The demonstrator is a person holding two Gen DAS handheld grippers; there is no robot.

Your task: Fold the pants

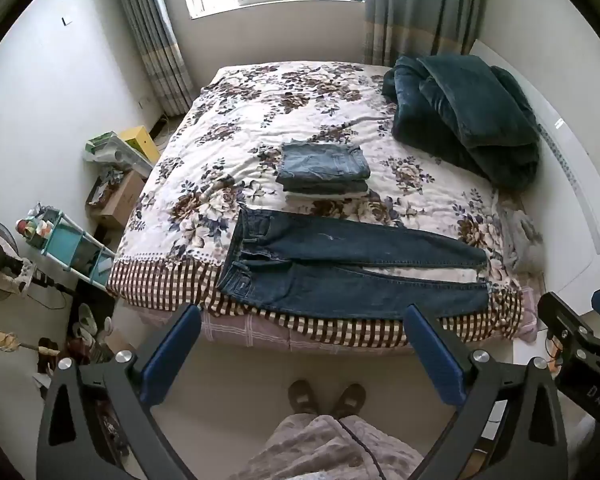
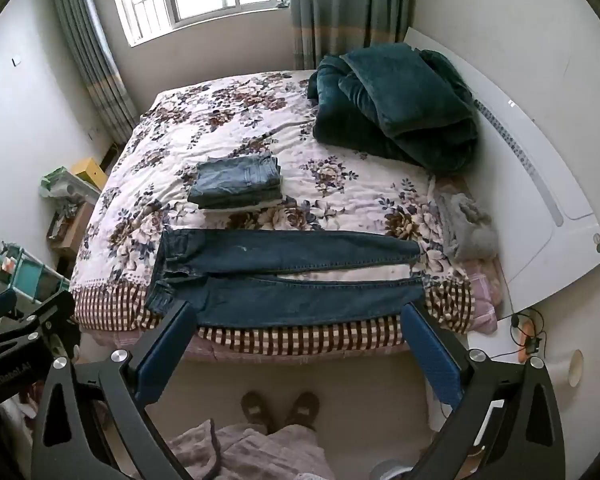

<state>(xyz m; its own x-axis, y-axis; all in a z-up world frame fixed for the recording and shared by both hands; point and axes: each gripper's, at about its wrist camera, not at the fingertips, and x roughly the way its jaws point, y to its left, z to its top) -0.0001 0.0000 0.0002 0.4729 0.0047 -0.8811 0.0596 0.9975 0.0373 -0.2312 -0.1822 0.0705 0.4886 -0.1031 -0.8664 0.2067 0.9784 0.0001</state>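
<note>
A pair of dark blue jeans [image 1: 352, 268] lies spread flat along the near edge of the bed [image 1: 260, 120], waistband to the left and both legs stretched out to the right, side by side with a narrow strip of the floral bedspread showing between them near the cuffs. Just beyond the jeans, toward the middle of the bed, sits a neat stack of folded jeans [image 1: 324, 168]. A bundled dark green blanket [image 1: 464, 116] is heaped at the far right, by the white headboard [image 1: 572, 176]. The left hand-held gripper [image 1: 302, 322] hangs over the floor in front of the bed with its blue fingers spread wide and nothing between them. The right hand-held gripper [image 2: 298, 318] is likewise wide open and empty, its fingertips near the bed's near edge, apart from the jeans. The person's slippered feet [image 1: 326, 396] stand on the floor below.
</note>
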